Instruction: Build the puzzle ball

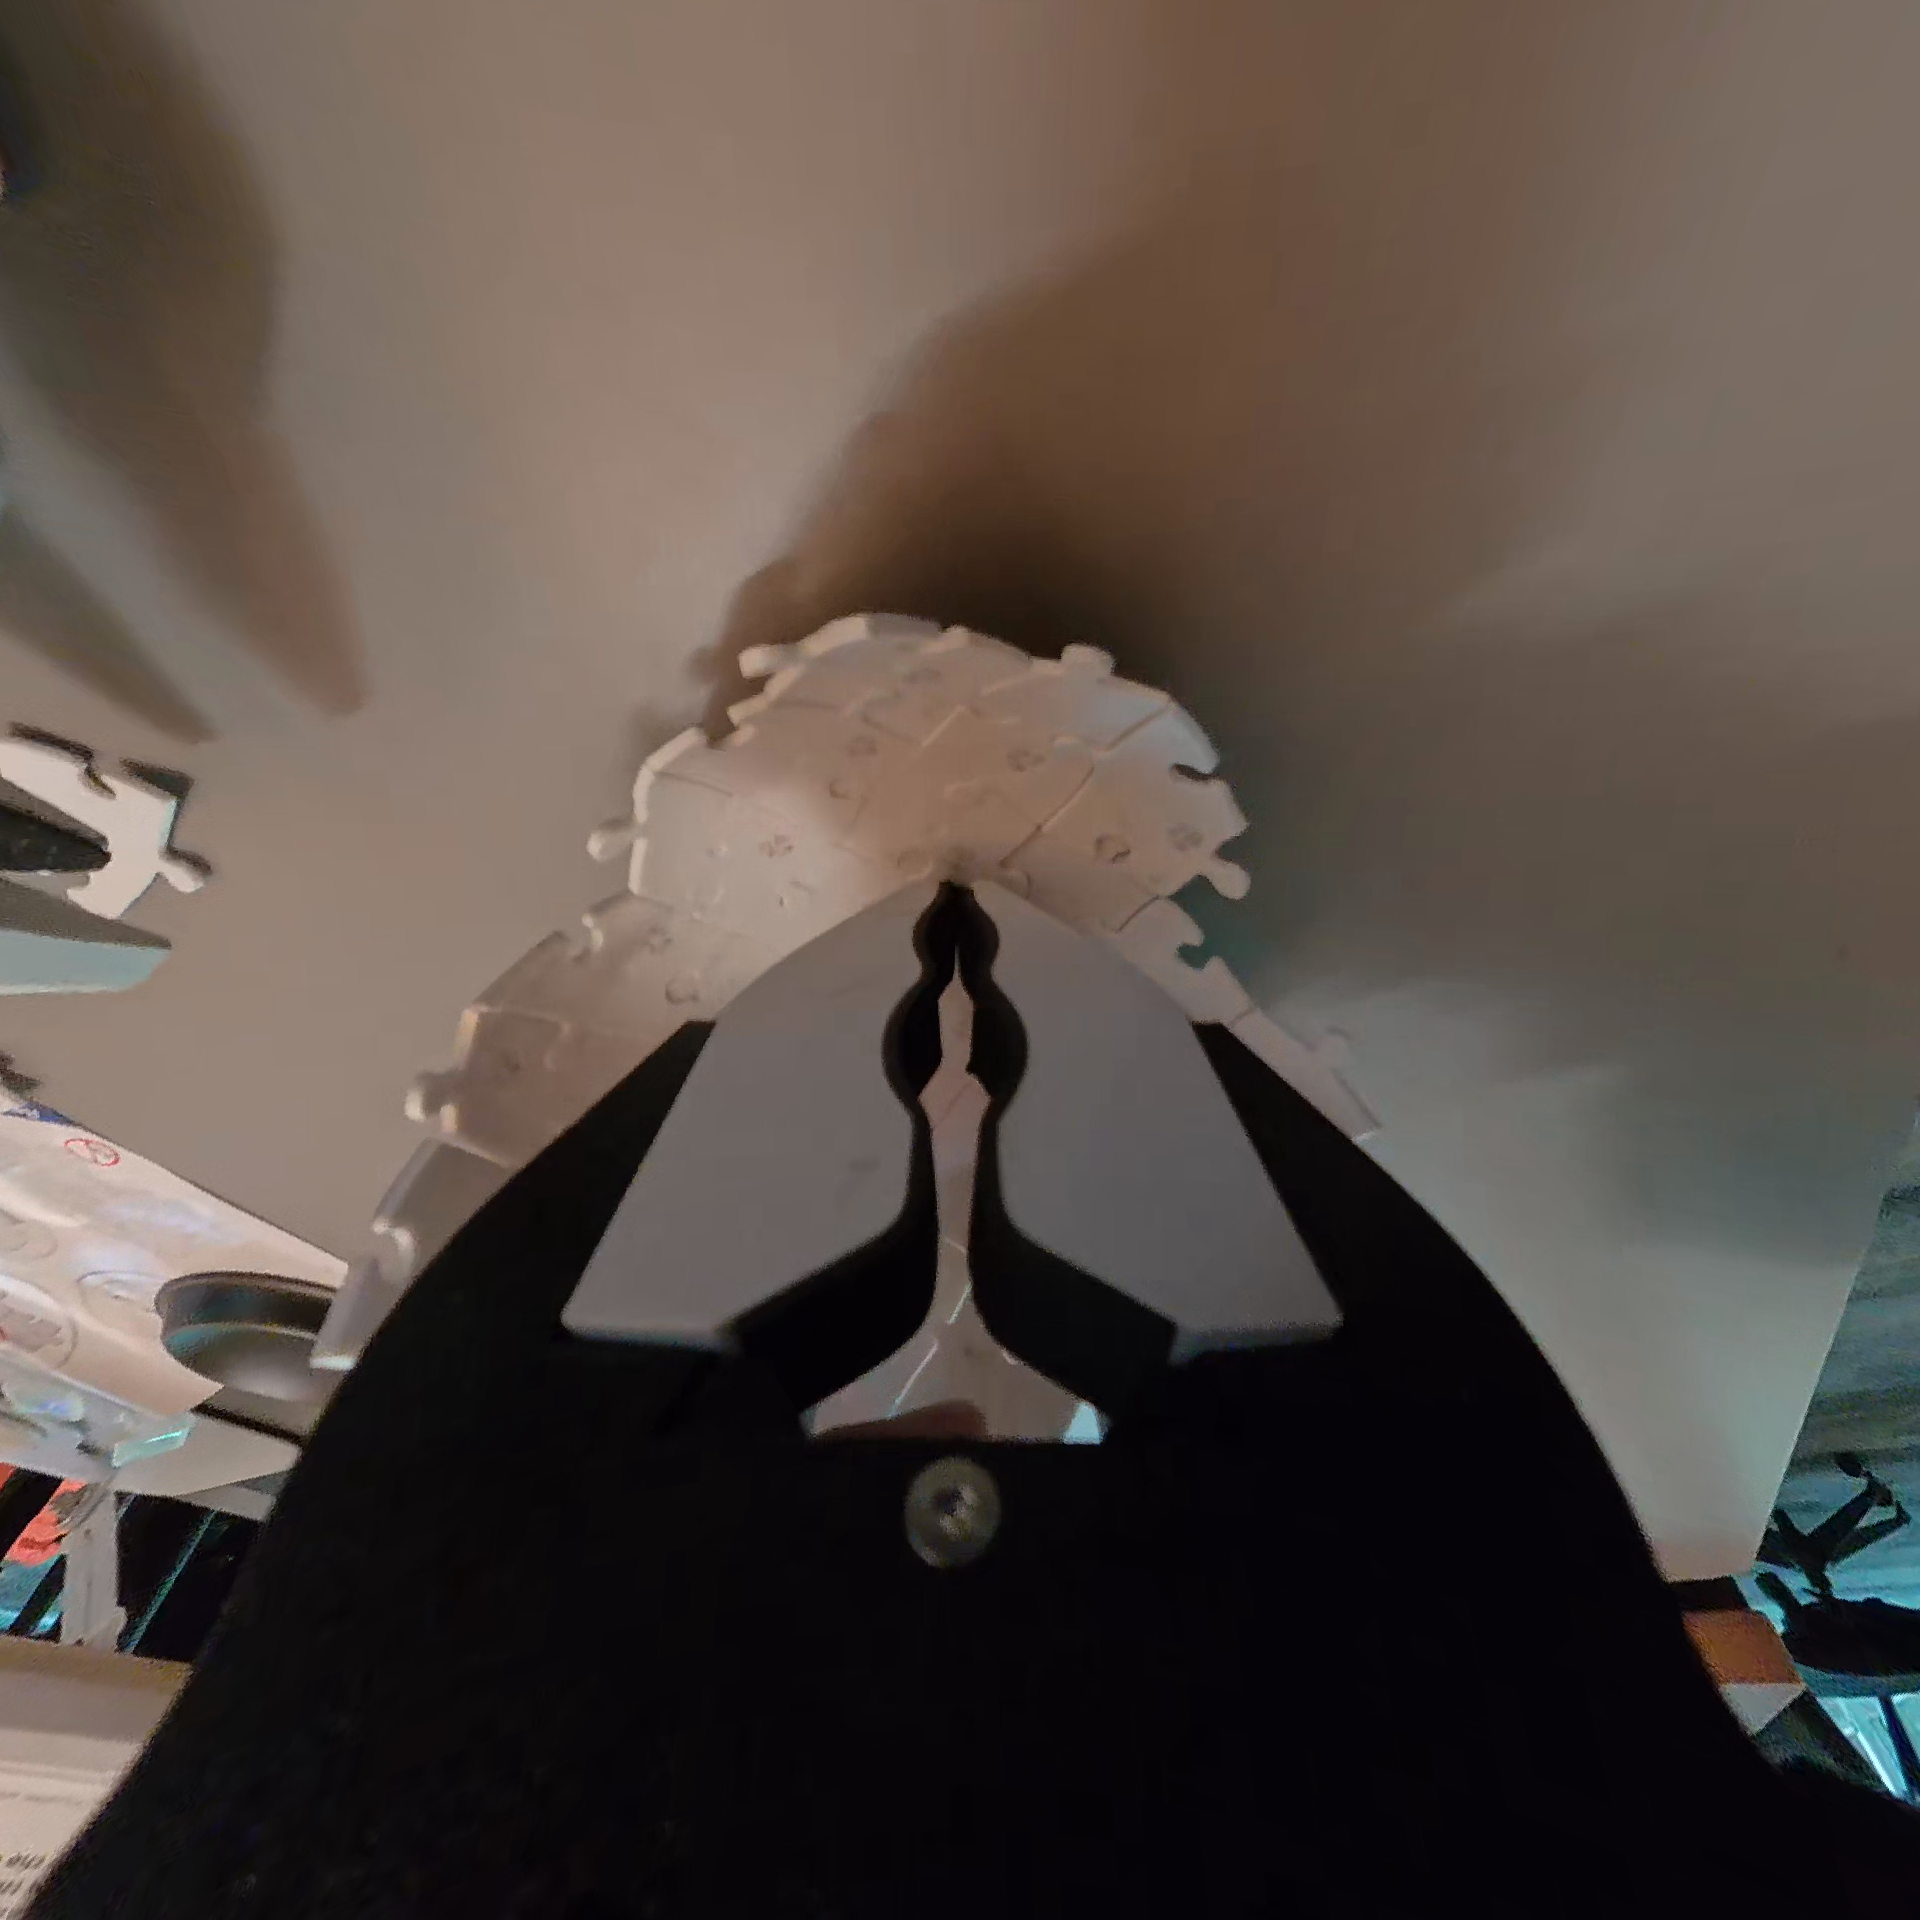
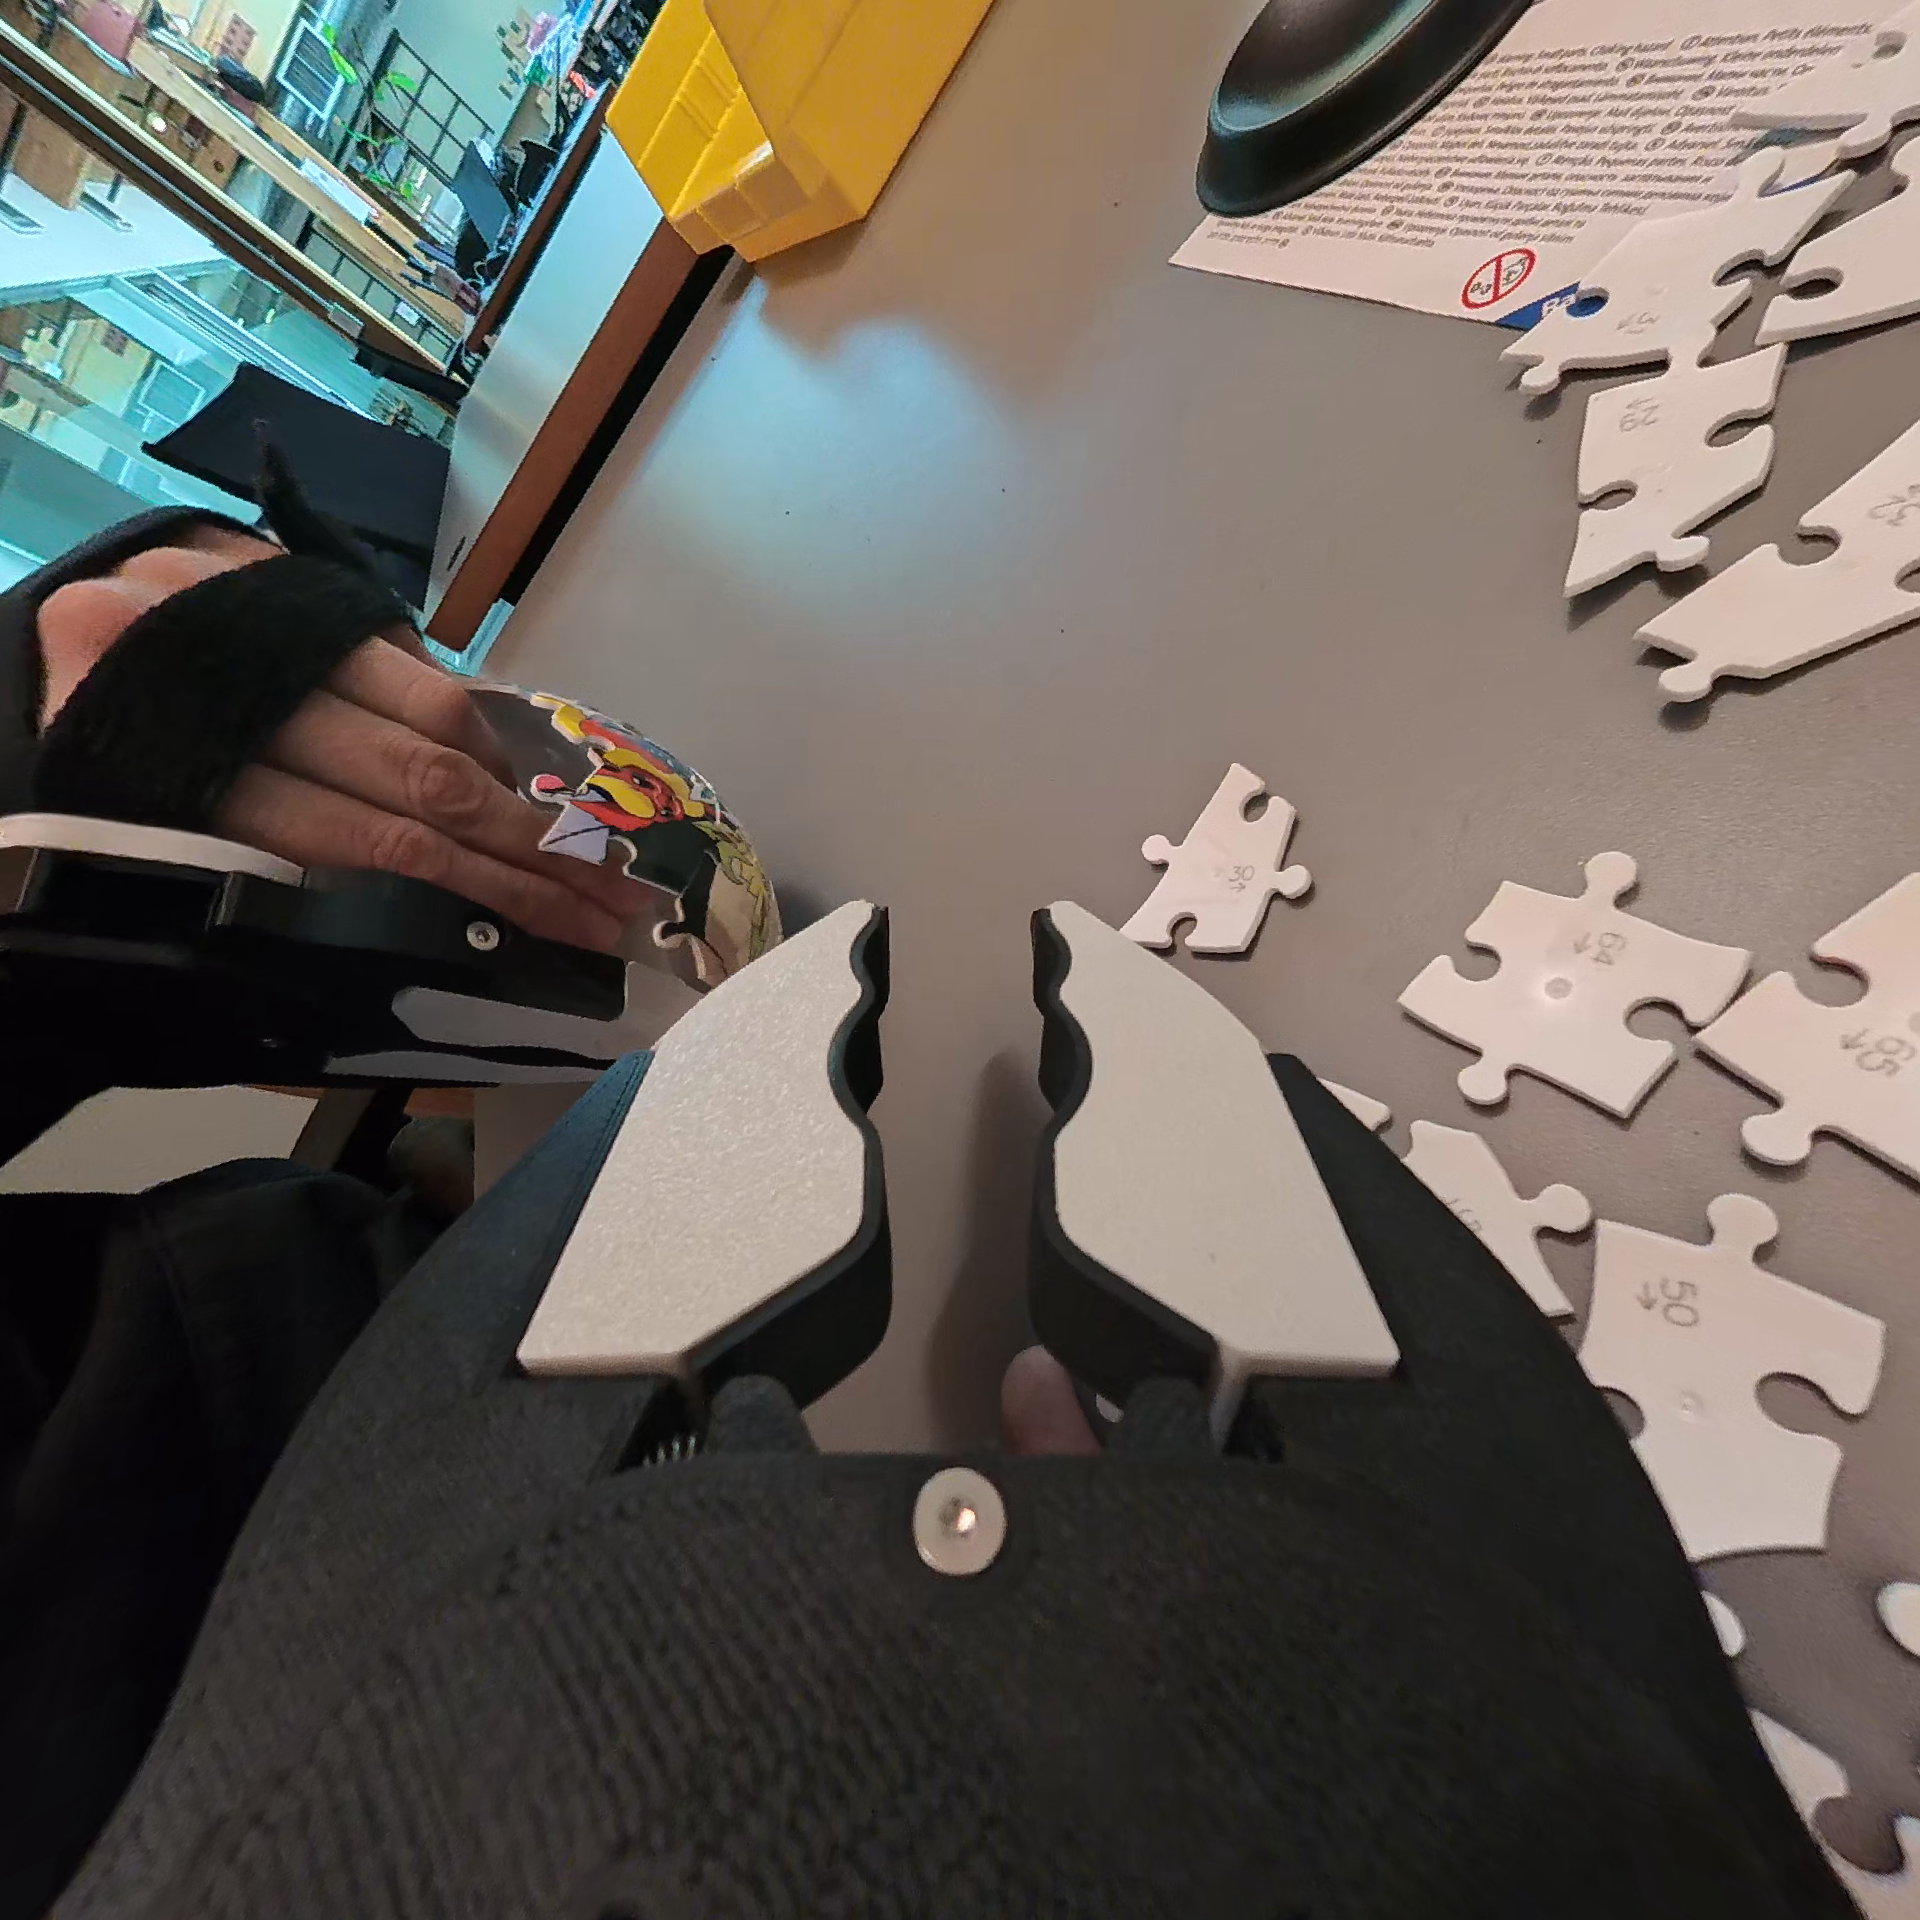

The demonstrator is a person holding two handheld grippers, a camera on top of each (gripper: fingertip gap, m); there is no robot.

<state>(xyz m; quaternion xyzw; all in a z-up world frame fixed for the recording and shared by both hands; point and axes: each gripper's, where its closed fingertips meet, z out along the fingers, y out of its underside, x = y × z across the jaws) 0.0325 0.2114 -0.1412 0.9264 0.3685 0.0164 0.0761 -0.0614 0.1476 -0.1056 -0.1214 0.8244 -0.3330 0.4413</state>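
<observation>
Ball shell (image 1: 914,790) between pinched fingers (image 1: 831,1122).

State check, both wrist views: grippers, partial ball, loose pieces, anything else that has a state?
Left gripper: shut on the partly built puzzle ball.
Partly built puzzle ball: curved shell, unfinished, jagged open edges, held off the table.
Right gripper: open, empty, above the table.
Loose puzzle pieces: scattered flat, white backs up, unjoined.
Black stand: on the leaflet, nothing seated on it.
Yellow bin: contents hidden.

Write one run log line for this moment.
left tool: shut on puzzle shell | right tool: open, empty, above table | loose pieces: right
</observation>
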